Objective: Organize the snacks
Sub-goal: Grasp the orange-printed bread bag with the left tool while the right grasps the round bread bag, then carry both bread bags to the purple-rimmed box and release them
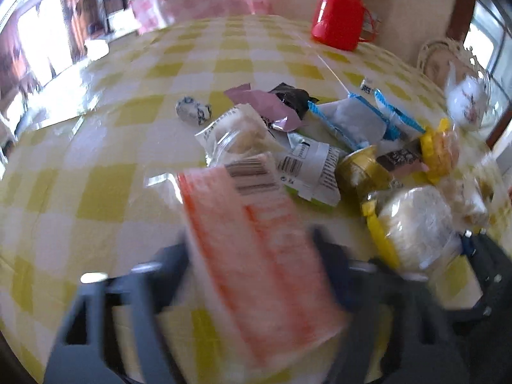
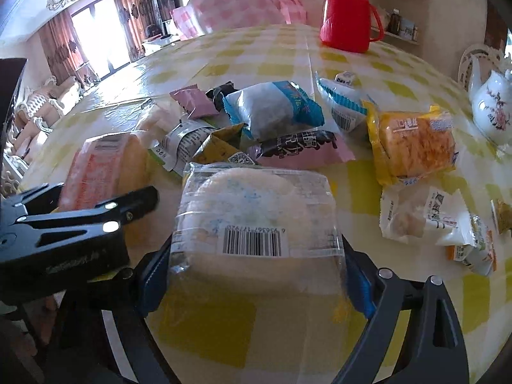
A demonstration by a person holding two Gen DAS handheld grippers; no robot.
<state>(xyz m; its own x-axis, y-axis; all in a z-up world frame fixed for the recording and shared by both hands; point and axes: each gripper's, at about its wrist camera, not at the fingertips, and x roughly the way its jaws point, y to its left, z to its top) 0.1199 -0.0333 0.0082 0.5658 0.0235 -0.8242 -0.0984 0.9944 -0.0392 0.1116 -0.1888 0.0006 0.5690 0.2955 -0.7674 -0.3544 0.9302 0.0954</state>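
Snack packets lie in a heap on a yellow-and-white checked table [image 1: 105,147]. In the left wrist view an orange-and-white packet [image 1: 256,224] with a barcode sits between the fingers of my left gripper [image 1: 252,256], which press on its sides; the picture is blurred. The right wrist view shows the same packet [image 2: 102,163] in the left gripper [image 2: 108,192]. My right gripper [image 2: 256,275] has its blue pads against a clear-wrapped round white cake [image 2: 252,208] with a barcode, the same cake [image 1: 416,224] that lies at the right of the left wrist view.
Behind lie blue-and-white packets [image 2: 272,108], a pink wrapper [image 2: 192,99], a yellow bun packet [image 2: 412,140] and small white packets [image 2: 425,217]. A red thermos jug [image 2: 345,12] stands at the back. A white teapot [image 2: 492,105] is at the right, a pink checked chair cushion [image 2: 236,3] beyond the table.
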